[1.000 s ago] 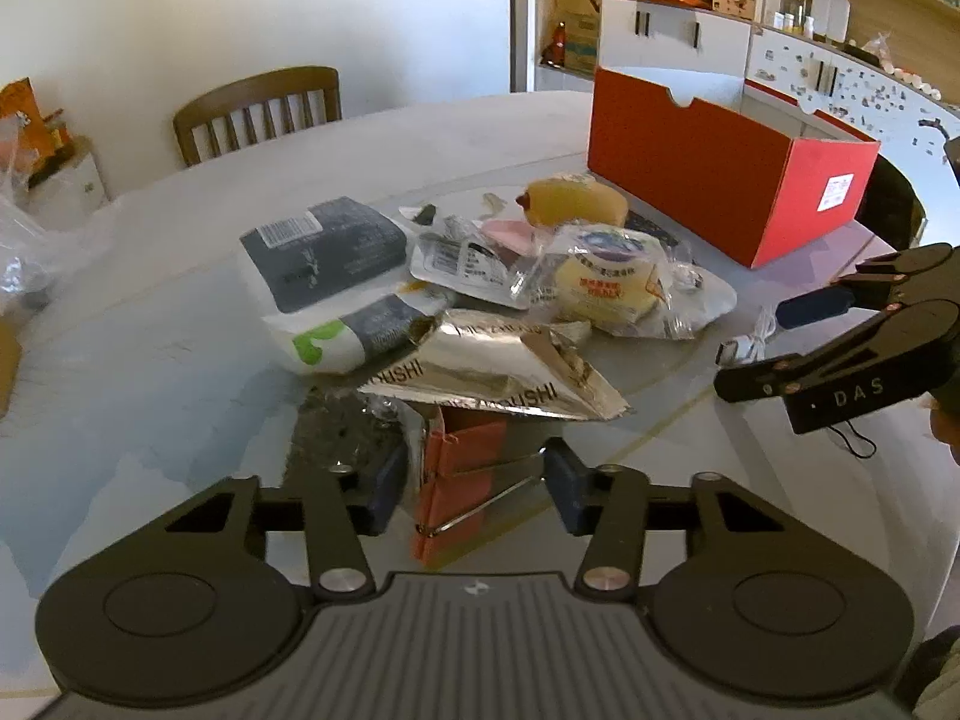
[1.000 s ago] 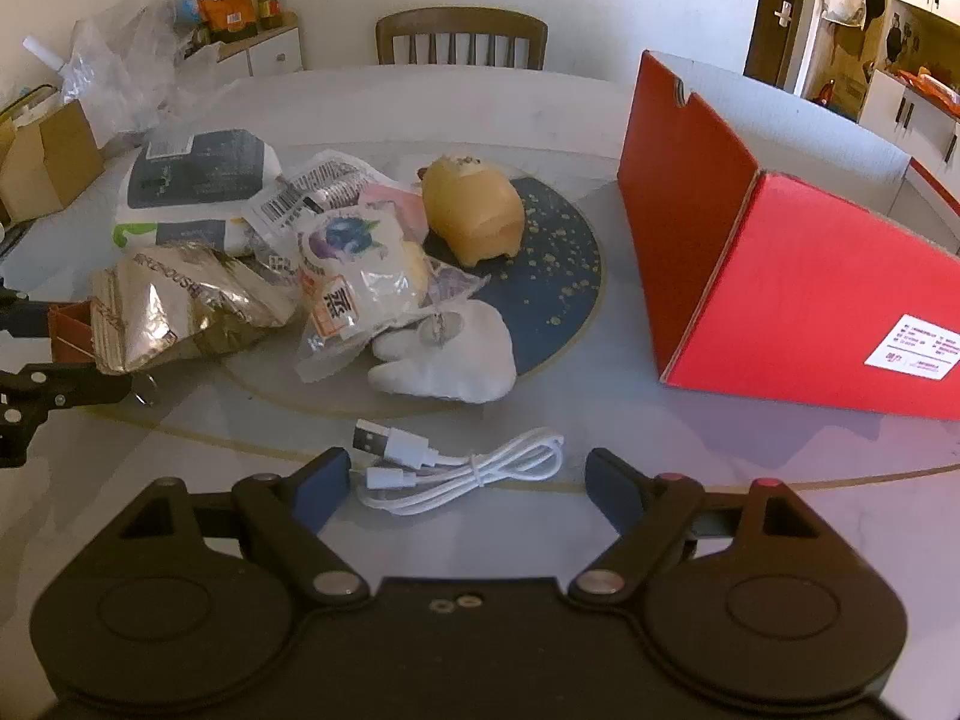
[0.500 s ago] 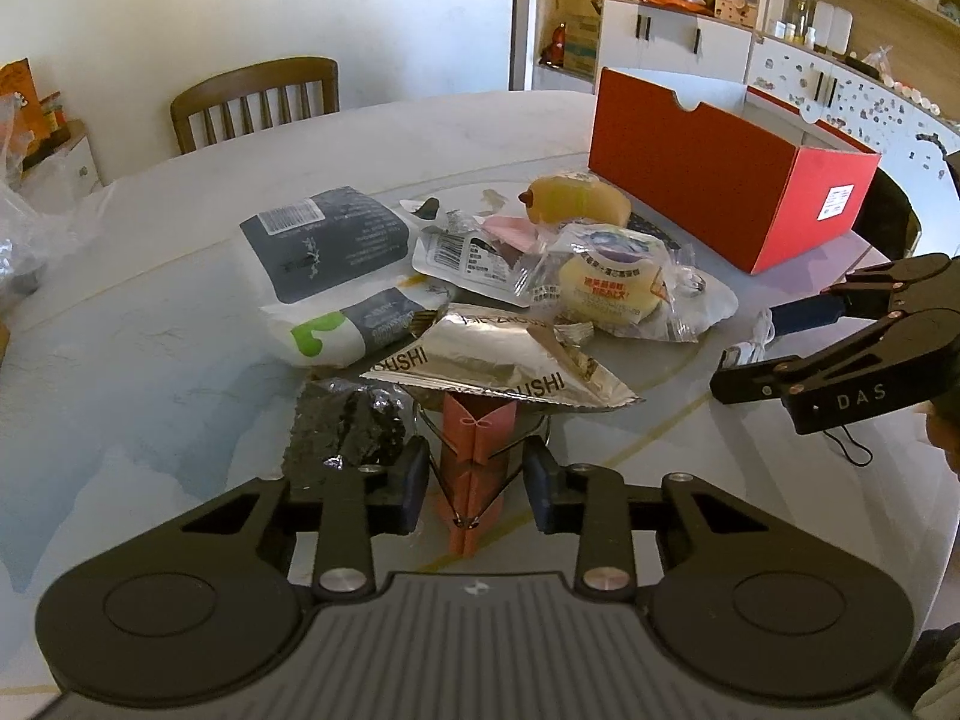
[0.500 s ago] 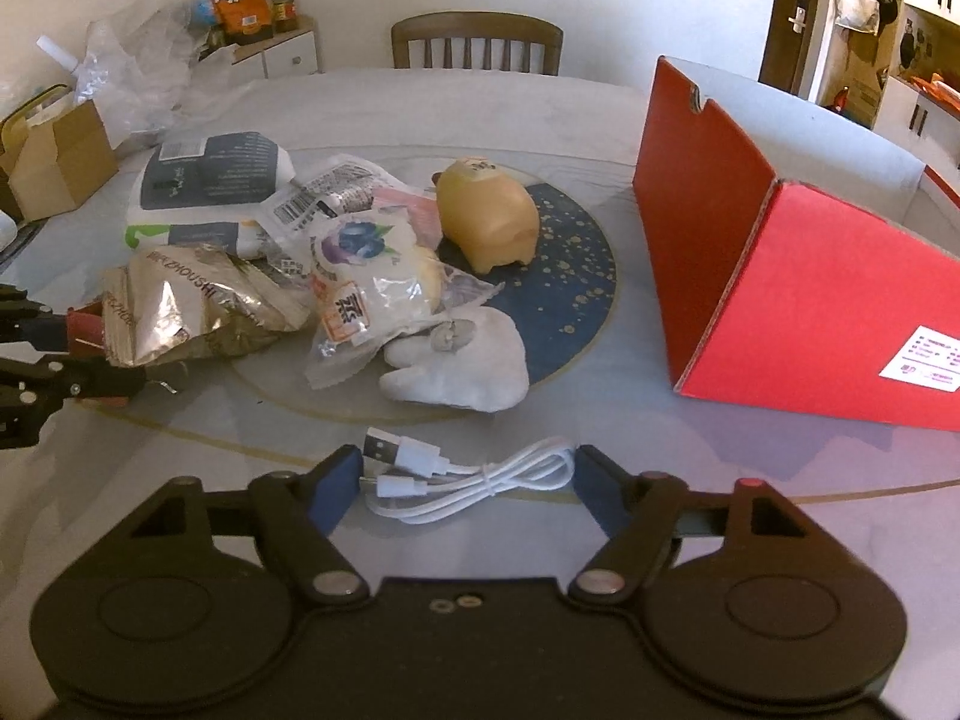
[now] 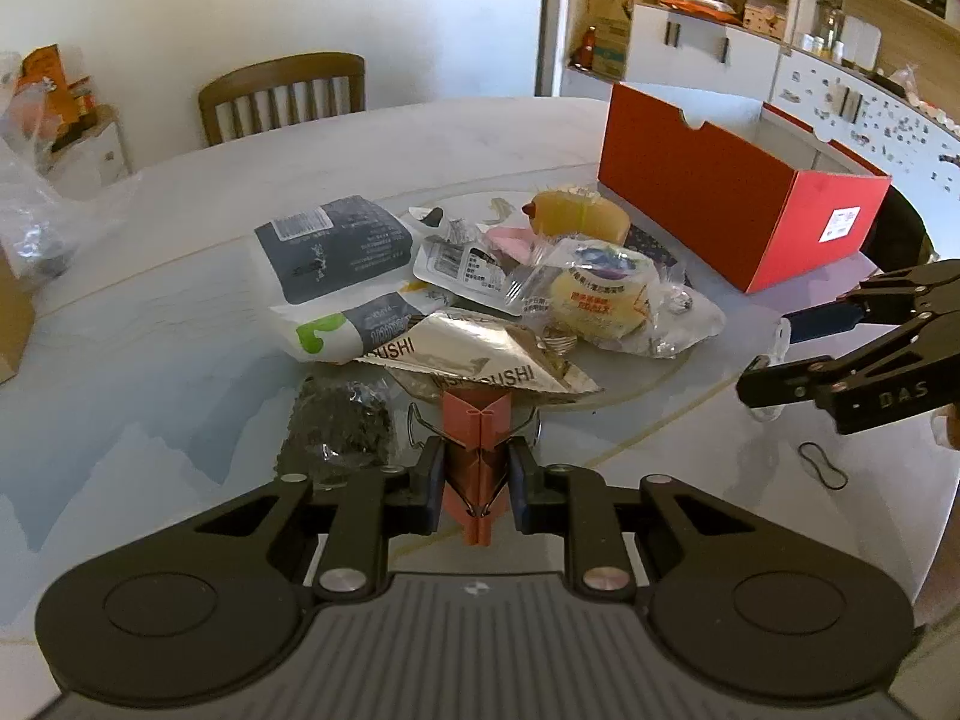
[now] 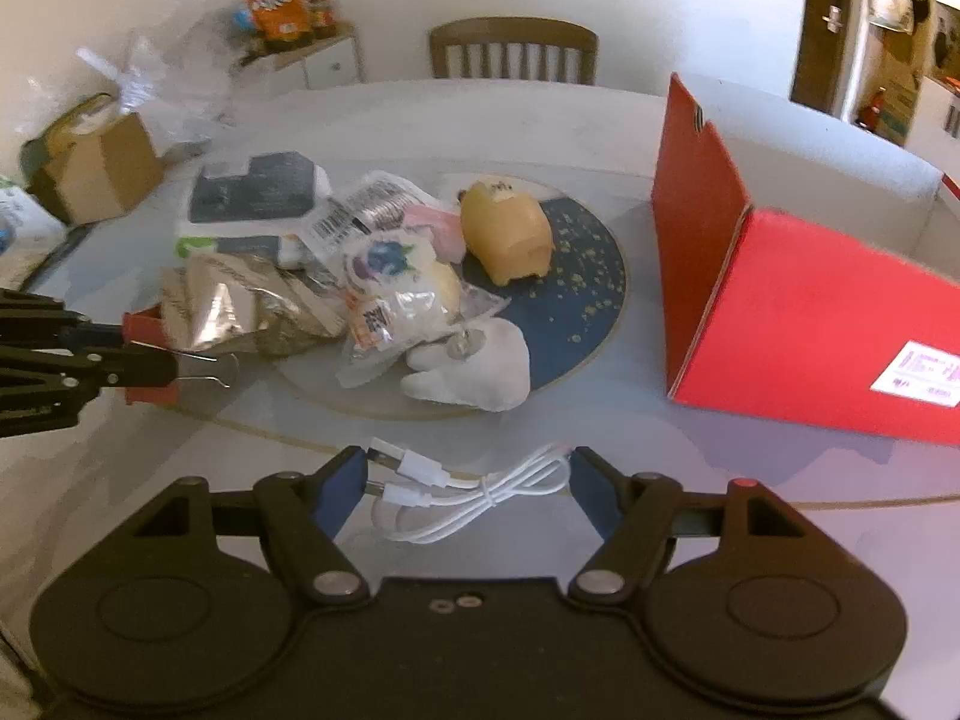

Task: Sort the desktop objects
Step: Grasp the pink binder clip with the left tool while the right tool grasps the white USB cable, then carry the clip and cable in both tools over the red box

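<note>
My left gripper (image 5: pixel 475 491) is shut on a red binder clip (image 5: pixel 477 456) at the near edge of the pile; the clip also shows in the right wrist view (image 6: pixel 144 330). My right gripper (image 6: pixel 468 483) is open, its pads on either side of a coiled white USB cable (image 6: pixel 468 492) lying on the table. The pile holds a silver snack bag (image 5: pixel 480 360), a wrapped yellow cake (image 5: pixel 600 294), a yellow pig toy (image 6: pixel 507 231), a white plush (image 6: pixel 474 369) and a grey tissue pack (image 5: pixel 336 246).
An open red box (image 5: pixel 732 210) stands at the right of the pile, also in the right wrist view (image 6: pixel 810 324). A dark tea packet (image 5: pixel 336 426) lies left of the clip. A black rubber band (image 5: pixel 822 465) lies near the table edge. A wooden chair (image 5: pixel 282 96) stands behind.
My left gripper closed from open onto the red binder clip. My right gripper moved forward so its open pads now flank the white cable.
</note>
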The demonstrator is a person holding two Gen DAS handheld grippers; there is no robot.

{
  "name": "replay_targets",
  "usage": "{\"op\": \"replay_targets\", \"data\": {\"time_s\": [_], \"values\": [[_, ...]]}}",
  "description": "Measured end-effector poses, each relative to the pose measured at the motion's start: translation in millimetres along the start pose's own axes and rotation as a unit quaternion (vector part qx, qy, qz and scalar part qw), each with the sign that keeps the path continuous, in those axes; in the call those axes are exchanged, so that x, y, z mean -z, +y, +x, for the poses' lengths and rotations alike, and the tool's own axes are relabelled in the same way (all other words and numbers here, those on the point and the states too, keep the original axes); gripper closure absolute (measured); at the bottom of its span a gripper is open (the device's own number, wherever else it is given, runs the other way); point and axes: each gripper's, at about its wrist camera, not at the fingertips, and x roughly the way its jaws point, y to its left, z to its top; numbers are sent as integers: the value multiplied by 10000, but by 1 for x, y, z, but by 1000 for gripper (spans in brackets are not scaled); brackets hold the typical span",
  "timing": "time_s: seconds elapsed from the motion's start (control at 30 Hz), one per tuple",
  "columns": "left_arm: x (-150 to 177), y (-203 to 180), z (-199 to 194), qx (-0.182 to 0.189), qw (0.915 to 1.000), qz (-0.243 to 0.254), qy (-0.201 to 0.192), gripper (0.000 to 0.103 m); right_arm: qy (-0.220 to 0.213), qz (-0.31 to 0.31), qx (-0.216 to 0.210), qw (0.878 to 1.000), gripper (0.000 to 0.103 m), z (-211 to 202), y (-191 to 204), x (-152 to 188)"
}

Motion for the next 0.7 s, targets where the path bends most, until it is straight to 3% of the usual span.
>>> {"op": "replay_targets", "data": {"time_s": [0.27,0.7], "values": [[-7,-24,-25,-125,9993,-320,-158,83,-71,-168,-326,9993,31,-29,-22,-6],[-40,-79,-42,-308,9973,-232,-630,83,-295,-203,-565,9978,33,-62,-72,-29]]}}
